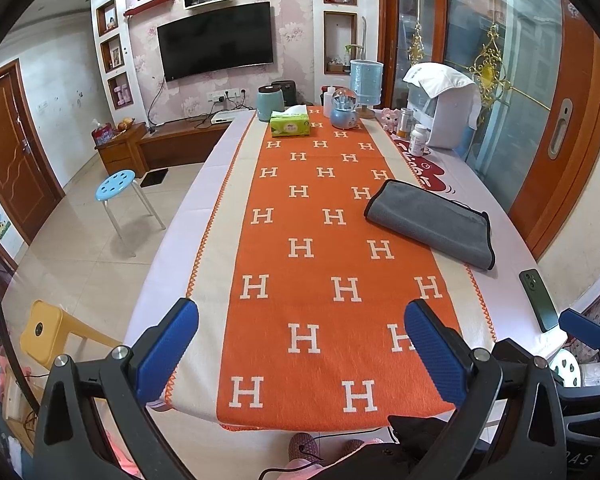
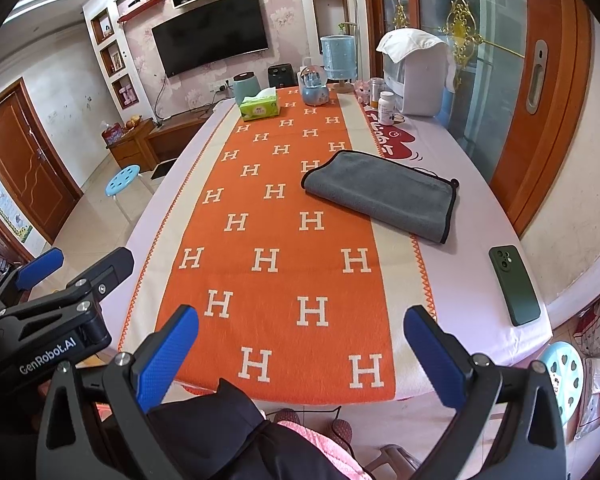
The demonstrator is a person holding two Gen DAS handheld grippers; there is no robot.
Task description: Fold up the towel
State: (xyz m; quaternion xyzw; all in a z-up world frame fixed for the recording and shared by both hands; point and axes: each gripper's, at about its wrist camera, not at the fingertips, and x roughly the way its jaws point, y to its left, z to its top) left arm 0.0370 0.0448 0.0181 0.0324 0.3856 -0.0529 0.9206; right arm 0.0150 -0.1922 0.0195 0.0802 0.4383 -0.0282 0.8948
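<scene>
A grey towel [image 1: 430, 222] with black trim lies folded on the right side of the table, partly on the orange runner [image 1: 320, 260]; it also shows in the right wrist view [image 2: 384, 194]. My left gripper [image 1: 300, 344] is open and empty above the table's near edge, well short of the towel. My right gripper [image 2: 300, 350] is open and empty, also at the near edge. The left gripper's body shows at the left of the right wrist view [image 2: 52, 300].
A dark green phone [image 2: 514, 284] lies near the table's right edge. At the far end stand a green tissue box [image 2: 260, 108], a teal canister [image 2: 245, 86], a blue globe [image 2: 315, 88], pill bottles [image 2: 386, 107] and a white appliance [image 2: 416, 76]. A blue stool [image 1: 116, 186] stands on the floor at left.
</scene>
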